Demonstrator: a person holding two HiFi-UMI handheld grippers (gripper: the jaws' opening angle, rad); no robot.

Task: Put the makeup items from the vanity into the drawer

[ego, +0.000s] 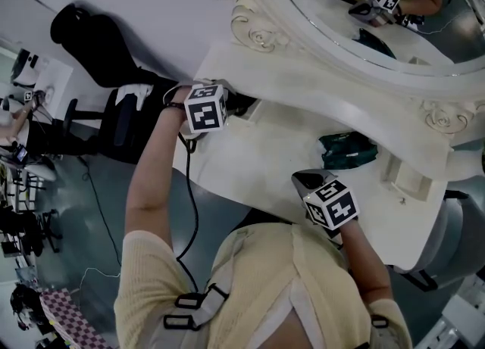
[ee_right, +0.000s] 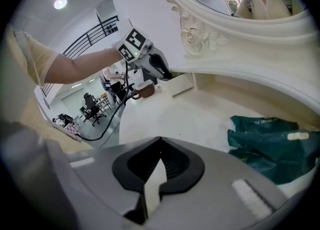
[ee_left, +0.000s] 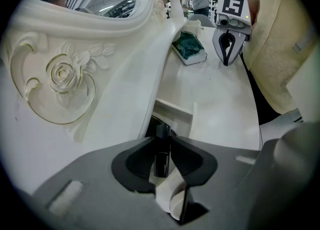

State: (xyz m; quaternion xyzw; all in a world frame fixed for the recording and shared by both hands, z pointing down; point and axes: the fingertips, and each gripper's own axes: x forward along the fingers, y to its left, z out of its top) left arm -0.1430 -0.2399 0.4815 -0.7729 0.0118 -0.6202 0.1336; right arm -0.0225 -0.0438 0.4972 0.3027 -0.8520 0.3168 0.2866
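My left gripper (ee_left: 163,135) is shut on a slim dark makeup tube (ee_left: 161,158). It points steeply down over the small open drawer (ee_left: 173,113) at the left end of the white vanity (ego: 258,166). From the head view this left gripper (ego: 233,105) sits at that drawer (ego: 255,113), and in the right gripper view the left gripper (ee_right: 162,69) is beside the drawer (ee_right: 178,84). A green pouch (ego: 347,149) lies on the vanity top under the mirror. My right gripper (ee_right: 159,146) is shut with nothing in it, hovering near the pouch (ee_right: 272,144).
The ornate mirror frame (ego: 318,37) overhangs the back of the vanity top. A second small drawer unit (ego: 409,177) stands at the right end. A black cable (ego: 189,211) hangs from the left gripper. Office chairs (ego: 114,124) stand on the floor at the left.
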